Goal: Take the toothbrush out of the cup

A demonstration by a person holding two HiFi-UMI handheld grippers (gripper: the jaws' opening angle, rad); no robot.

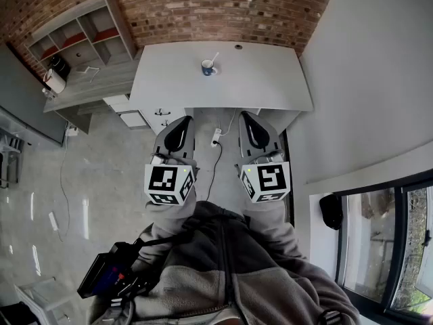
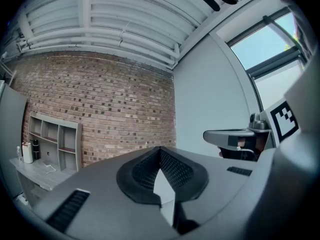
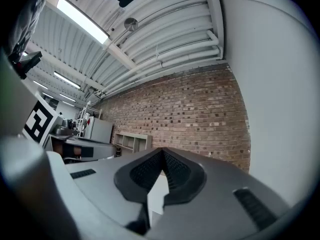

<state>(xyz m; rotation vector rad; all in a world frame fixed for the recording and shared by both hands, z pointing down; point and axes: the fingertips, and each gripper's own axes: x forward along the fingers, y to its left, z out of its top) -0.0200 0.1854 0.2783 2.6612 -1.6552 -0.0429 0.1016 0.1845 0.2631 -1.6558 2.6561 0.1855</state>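
A blue cup (image 1: 208, 67) stands near the back of the white table (image 1: 264, 83), with a white toothbrush (image 1: 214, 59) leaning out of it to the right. Both grippers are held close to the person's body, well short of the table's front edge. The left gripper (image 1: 177, 139) and the right gripper (image 1: 256, 135) point toward the table, side by side. Each is shut with nothing between its jaws. In the left gripper view the left gripper (image 2: 160, 151) has its pads meeting at the tip, and the right gripper (image 3: 162, 154) looks the same. Neither gripper view shows the cup.
A brick wall runs behind the table. A grey shelf unit (image 1: 81, 36) and a counter with a white jug (image 1: 55, 81) stand at the left. A power strip and cable (image 1: 216, 137) lie on the floor between the grippers. A window (image 1: 392, 249) is at the right.
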